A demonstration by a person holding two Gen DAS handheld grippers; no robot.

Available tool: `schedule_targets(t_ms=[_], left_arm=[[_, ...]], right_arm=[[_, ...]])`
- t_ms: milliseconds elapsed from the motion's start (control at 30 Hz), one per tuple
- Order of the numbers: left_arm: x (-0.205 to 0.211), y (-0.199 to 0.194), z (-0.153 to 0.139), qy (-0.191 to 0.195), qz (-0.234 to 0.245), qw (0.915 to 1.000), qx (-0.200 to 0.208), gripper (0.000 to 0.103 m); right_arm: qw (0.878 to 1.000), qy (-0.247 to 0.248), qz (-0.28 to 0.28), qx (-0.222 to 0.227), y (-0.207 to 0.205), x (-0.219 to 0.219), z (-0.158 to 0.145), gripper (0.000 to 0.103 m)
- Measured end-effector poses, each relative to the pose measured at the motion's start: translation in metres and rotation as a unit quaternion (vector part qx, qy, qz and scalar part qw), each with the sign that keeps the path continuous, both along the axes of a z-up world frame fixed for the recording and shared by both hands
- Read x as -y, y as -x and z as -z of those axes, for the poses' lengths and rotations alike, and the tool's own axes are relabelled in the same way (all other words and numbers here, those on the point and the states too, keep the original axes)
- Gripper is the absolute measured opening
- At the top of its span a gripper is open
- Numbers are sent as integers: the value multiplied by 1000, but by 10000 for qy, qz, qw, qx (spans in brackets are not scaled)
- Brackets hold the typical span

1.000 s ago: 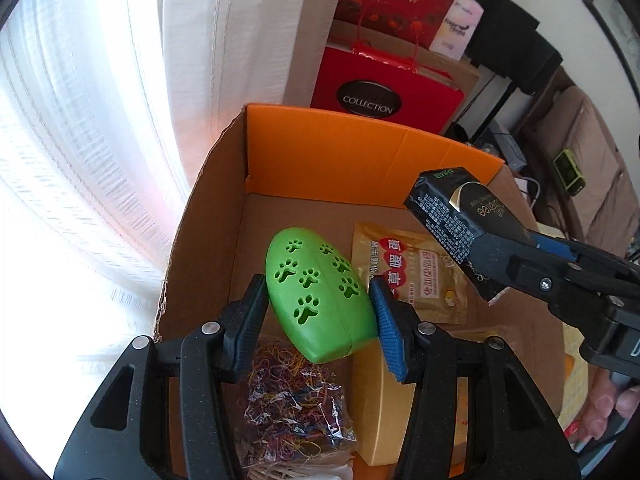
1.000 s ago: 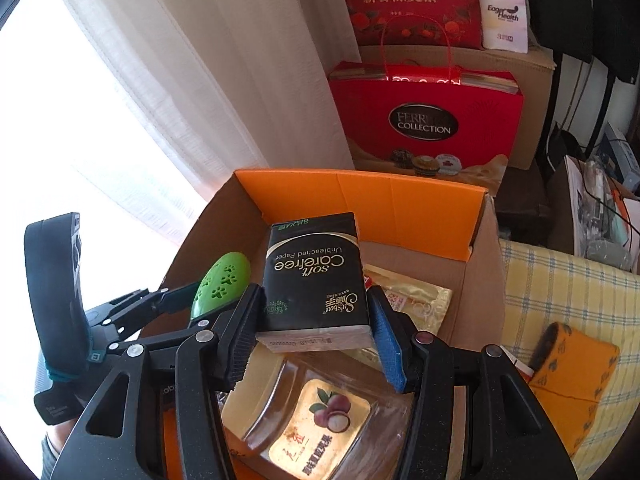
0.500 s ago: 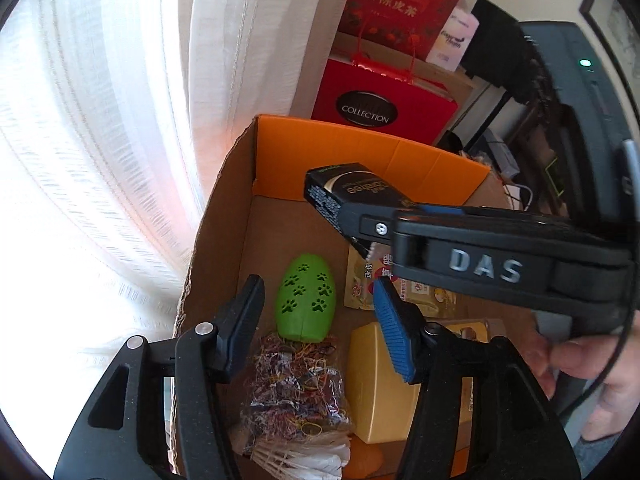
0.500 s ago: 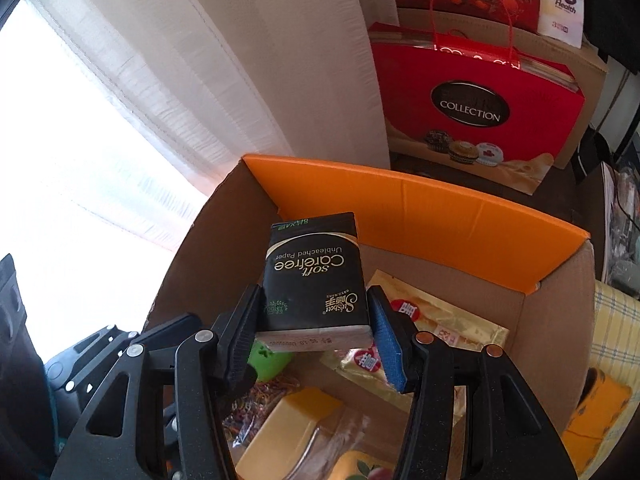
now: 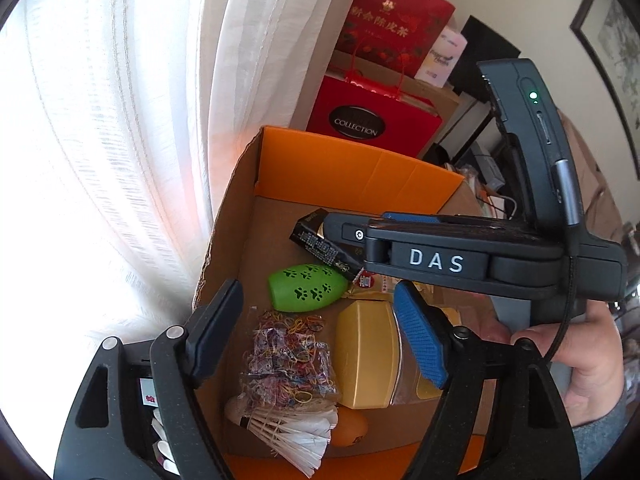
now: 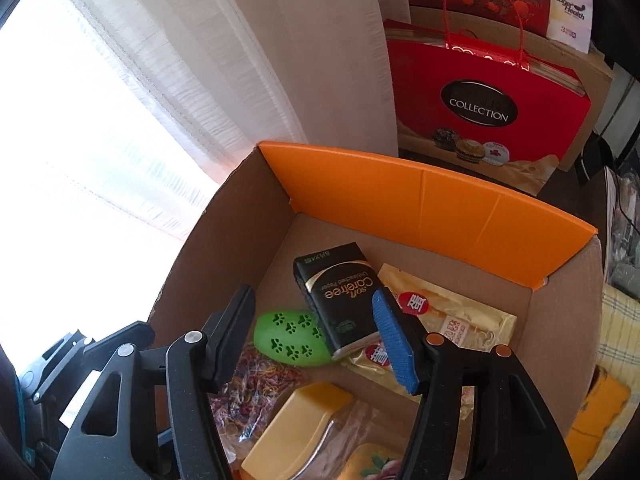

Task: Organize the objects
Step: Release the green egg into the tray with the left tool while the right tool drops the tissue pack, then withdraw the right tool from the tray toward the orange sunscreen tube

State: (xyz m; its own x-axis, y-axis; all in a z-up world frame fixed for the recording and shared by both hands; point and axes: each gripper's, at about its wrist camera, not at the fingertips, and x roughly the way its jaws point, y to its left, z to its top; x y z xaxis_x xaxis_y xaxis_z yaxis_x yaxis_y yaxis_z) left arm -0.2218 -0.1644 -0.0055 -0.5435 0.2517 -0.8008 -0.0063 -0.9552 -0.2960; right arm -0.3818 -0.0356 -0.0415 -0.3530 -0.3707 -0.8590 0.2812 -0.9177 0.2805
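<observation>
Near end of cardboard box (image 6: 224, 232) is packed w/ rubber bands (image 5: 288, 360), yellow case (image 5: 366, 356). Left gripper (image 5: 316, 336) is opening, nothing between jaws; green toy (image 5: 306, 287) is already laid mid-box. Right gripper (image 6: 314, 340) is opening, tissue pack (image 6: 340, 292) let go, leaning on toy. Bare floor is left only at far orange flap (image 6: 440, 208); more items outside can't be judged.

Inside the cardboard box (image 6: 224, 248), the tissue pack (image 6: 340, 296) leaned on the paw-print toy (image 6: 288, 338); the rubber-band bag (image 5: 288, 356) lay before that toy, the shuttlecock (image 5: 292, 428) nearer still.
</observation>
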Motion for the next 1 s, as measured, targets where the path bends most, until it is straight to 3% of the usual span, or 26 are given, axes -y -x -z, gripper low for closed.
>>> schedule_targets(t_ms=[233,600,767,1000], left_arm=[[-2,-6,-4,-57,79,9999,33,75],[6,-16,-9,-218,61,9997,-43,75],[6,-18,-2,-254,41,9997,32,75],[1,-19,-2,-202,100,9997,60,76]], right_arm=[[9983,-462,60,353,-4,-10,11,63],[9940,177,176,1064,10,-13,40,57],[9931,425,244,1064,24,-7,46,57],[9971,517,95,557,25,-4,35,57]])
